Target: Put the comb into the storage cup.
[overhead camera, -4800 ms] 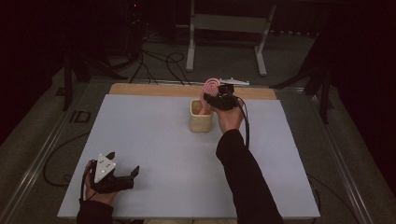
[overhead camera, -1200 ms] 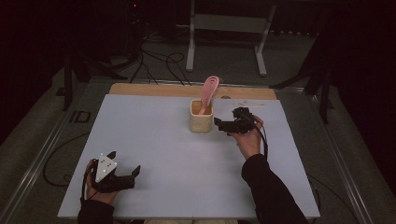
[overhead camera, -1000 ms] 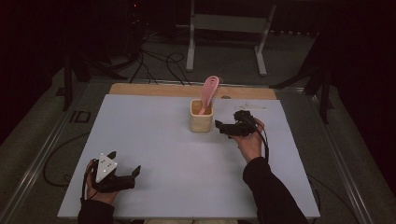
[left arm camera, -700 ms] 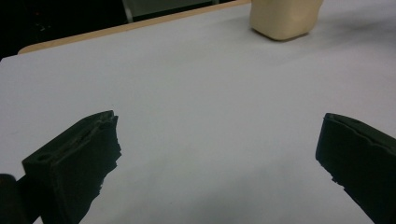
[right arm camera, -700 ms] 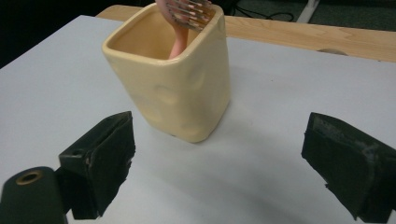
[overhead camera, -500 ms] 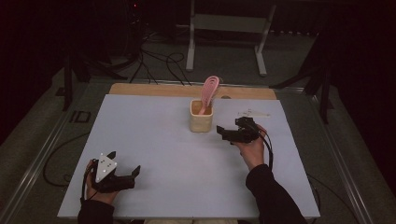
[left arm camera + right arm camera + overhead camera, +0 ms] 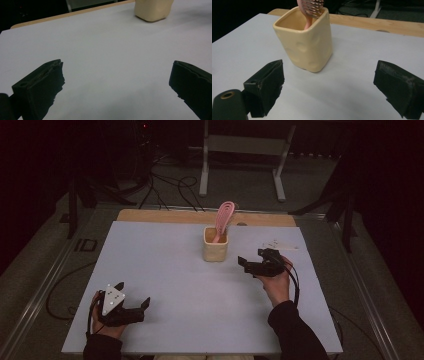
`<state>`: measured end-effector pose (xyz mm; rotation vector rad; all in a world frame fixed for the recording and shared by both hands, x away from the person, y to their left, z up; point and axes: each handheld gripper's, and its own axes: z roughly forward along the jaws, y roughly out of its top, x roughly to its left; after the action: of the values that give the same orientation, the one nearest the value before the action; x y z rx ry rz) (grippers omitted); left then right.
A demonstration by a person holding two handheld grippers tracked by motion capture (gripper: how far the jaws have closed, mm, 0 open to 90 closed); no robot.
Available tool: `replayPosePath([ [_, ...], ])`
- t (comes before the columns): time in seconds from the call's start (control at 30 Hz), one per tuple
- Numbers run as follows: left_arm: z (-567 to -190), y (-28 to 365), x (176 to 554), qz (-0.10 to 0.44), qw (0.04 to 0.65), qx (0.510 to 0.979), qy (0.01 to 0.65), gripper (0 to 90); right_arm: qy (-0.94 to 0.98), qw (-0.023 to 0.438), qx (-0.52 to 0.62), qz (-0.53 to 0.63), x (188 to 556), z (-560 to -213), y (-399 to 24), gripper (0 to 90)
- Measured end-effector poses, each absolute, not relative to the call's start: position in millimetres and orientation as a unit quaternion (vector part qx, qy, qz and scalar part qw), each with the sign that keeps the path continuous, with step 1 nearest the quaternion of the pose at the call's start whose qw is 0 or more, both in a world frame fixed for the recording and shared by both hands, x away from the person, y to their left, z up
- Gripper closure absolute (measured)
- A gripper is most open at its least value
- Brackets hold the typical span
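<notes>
The surface [image 7: 190, 270] is a pale sheet with a wooden strip along its far edge. On it, toward the far middle, stands a cream cup [image 7: 215, 244] with rounded corners, upright. A pink slotted spatula [image 7: 223, 219] stands in the cup, handle down, its head leaning up over the far rim. In the right tool view the cup [image 7: 305, 42] sits just ahead of the jaws and a little to their left, apart from both, with the spatula [image 7: 311, 10] resting against its far inner wall.

The right tool [image 7: 255, 265] is held low over the surface just right of the cup, jaws spread wide and gripping nothing. The left tool [image 7: 131, 310] rests at the near left corner, well apart from the cup, jaws likewise spread wide with bare surface between them; its view shows the cup [image 7: 153, 10] far off at the top.
</notes>
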<state>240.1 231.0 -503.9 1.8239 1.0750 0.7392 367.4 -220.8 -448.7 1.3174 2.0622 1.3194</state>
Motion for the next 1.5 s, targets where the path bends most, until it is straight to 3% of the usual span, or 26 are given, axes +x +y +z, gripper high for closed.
replayPosePath([
  [0.67, -504, 231, 240, 0.298, 0.433, 0.733, 0.432, 0.1, 0.739, 0.238, 0.426, 0.465, 336, -459, -235, 9.4],
  [1.17, -503, 232, 239, 0.300, 0.438, 0.728, 0.434, 0.1, 0.741, 0.256, 0.401, 0.475, 311, -456, -231, 9.3],
  [1.5, -503, 233, 239, 0.302, 0.438, 0.726, 0.435, 0.1, 0.724, 0.258, 0.420, 0.483, 296, -473, -241, 9.3],
])
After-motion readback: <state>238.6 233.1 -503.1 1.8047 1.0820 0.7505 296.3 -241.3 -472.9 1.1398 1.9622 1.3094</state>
